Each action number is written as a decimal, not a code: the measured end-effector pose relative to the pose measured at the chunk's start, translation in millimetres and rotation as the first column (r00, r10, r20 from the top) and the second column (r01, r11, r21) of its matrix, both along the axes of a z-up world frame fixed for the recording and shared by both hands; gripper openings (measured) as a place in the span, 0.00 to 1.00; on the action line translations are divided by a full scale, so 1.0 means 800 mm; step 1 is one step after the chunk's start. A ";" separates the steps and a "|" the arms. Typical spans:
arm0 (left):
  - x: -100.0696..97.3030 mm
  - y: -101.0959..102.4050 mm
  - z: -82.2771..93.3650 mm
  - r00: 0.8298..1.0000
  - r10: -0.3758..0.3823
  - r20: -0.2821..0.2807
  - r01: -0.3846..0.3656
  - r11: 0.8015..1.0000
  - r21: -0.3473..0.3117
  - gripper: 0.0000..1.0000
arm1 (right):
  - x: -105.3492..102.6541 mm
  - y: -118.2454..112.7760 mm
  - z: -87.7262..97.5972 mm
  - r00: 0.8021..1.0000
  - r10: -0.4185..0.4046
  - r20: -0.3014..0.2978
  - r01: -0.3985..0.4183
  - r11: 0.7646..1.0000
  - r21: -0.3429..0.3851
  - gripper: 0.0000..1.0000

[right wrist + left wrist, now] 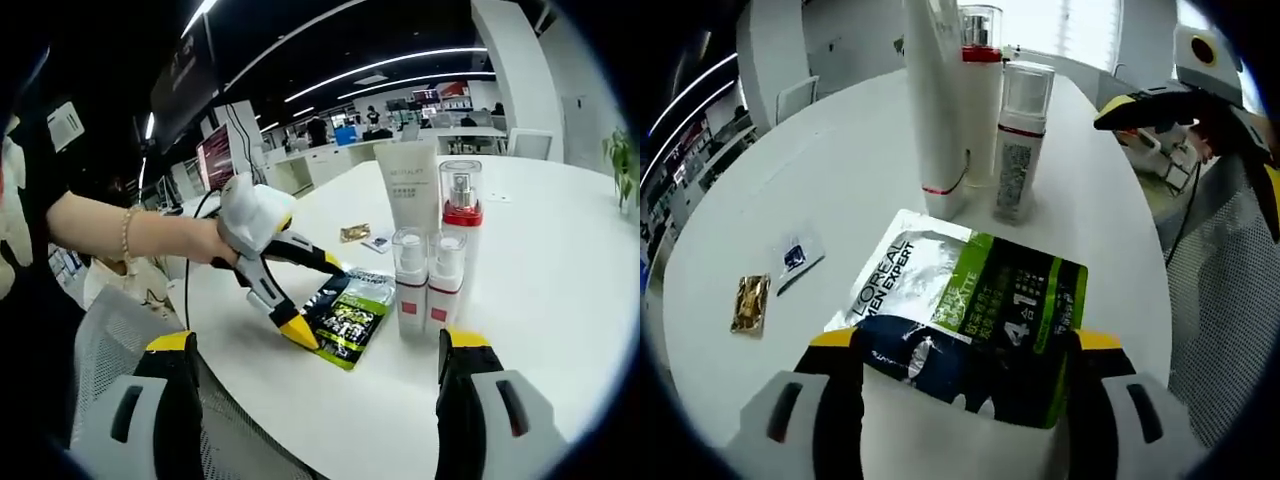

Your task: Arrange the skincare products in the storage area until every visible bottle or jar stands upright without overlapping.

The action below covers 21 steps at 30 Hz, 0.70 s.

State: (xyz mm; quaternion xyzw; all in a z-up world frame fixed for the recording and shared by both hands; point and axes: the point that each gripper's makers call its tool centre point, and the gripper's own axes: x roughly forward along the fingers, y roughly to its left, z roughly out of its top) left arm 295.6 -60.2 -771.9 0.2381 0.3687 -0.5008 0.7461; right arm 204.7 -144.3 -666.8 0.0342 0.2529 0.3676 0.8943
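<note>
Tabletop (840, 170), white and rounded, carrying a cluster of upright skincare containers and a flat sachet. Left gripper view: the left claw (965, 345), yellow-tipped, has its jaws to either side of the near end of a green, black and silver foil sachet (975, 300) printed with "L'OREAL MEN EXPERT"; whether the jaws press it cannot be told here. Beyond the sachet stand a tall white tube with a thin red band (937, 110), a white bottle with a red collar and clear cap (981, 95), and a shorter white pump bottle with a clear cap (1021, 135), close together and upright. To the left lie a small gold foil packet (750, 303) and a small clear packet with a dark blue patch (797, 257), near each other and well apart from the bottles. The right claw's yellow tip enters at the upper right (1140, 108).

Right gripper view: the right claw (320, 345) is wide open and holds nothing, its jaws apart over the tabletop edge. This view shows, from the side, a person's hand (205, 243) holding the left claw, whose jaws are narrowed onto the sachet's edge. It also shows two short pump bottles (425, 285) side by side in front of the red-collared bottle, with the white tube behind.
</note>
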 end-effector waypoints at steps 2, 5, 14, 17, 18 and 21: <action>-0.001 -0.001 0.000 1.000 -0.005 -0.001 0.005 1.000 0.004 0.78 | 0.000 0.000 -0.001 1.000 -0.001 -0.001 0.001 1.000 0.001 1.00; -0.005 0.001 0.000 1.000 -0.006 -0.003 0.006 1.000 0.006 0.78 | 0.000 0.001 -0.001 1.000 0.000 -0.004 0.000 1.000 -0.001 1.00; -0.011 0.004 0.002 1.000 0.029 -0.006 -0.029 1.000 0.010 0.78 | 0.001 0.000 -0.003 1.000 -0.008 -0.007 0.007 1.000 -0.005 1.00; -0.010 0.005 0.001 0.999 0.034 -0.005 -0.034 0.999 0.008 0.78 | 0.002 -0.003 -0.004 1.000 -0.014 -0.008 0.014 1.000 -0.004 1.00; -0.010 0.005 0.001 0.999 0.035 -0.005 -0.035 0.999 0.006 0.78 | 0.002 -0.002 -0.004 1.000 -0.015 -0.008 0.015 1.000 -0.005 1.00; -0.010 0.005 0.000 0.999 0.032 -0.006 -0.032 0.999 0.006 0.78 | 0.003 -0.003 -0.004 1.000 -0.018 -0.003 0.018 1.000 -0.010 1.00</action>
